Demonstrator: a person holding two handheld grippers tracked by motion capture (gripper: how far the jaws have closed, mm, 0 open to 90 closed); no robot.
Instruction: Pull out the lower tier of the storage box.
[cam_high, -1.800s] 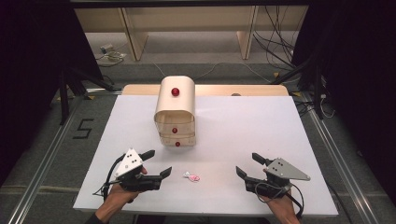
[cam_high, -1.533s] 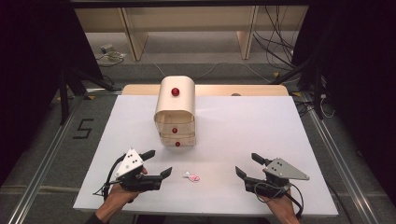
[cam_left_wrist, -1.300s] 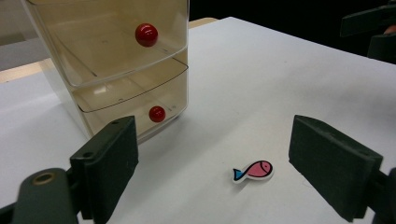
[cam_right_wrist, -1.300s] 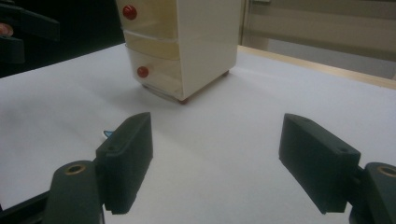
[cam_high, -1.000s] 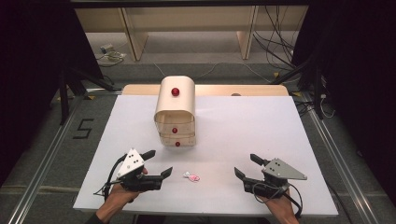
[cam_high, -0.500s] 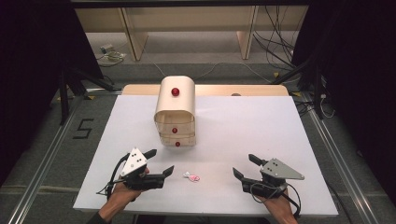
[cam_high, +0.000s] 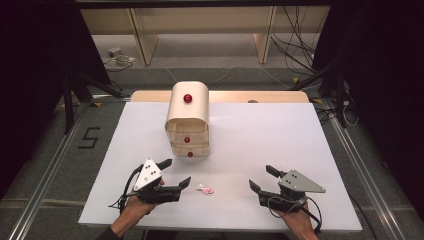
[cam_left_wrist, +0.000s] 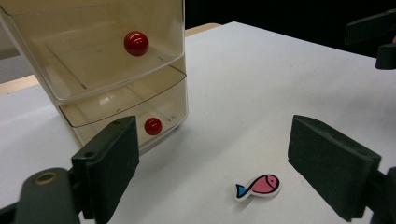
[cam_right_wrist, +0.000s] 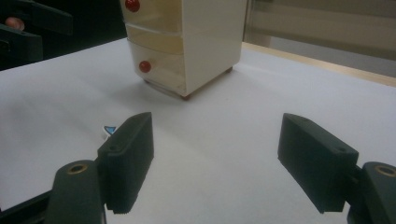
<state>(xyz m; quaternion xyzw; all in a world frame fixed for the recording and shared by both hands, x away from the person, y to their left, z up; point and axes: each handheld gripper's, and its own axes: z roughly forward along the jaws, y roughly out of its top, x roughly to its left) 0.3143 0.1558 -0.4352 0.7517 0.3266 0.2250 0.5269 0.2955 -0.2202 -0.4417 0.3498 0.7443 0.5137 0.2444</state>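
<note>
A small pink fish (cam_high: 205, 190) lies flat on the bench (cam_high: 280, 135) near its front edge, between the two grippers. The left gripper (cam_high: 175, 173) sits just beside it, jaws wide open and empty. The right gripper (cam_high: 262, 178) rests farther off, jaws likewise wide and empty. A drawer box (cam_high: 187, 120) stands behind, toward the back edge.

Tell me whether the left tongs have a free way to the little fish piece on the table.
Probably yes. The left tongs stand open with the fish piece lying flat on the bare white table just ahead, between the jaws' line. The drawer box stands farther off, apart from the fish.
</note>
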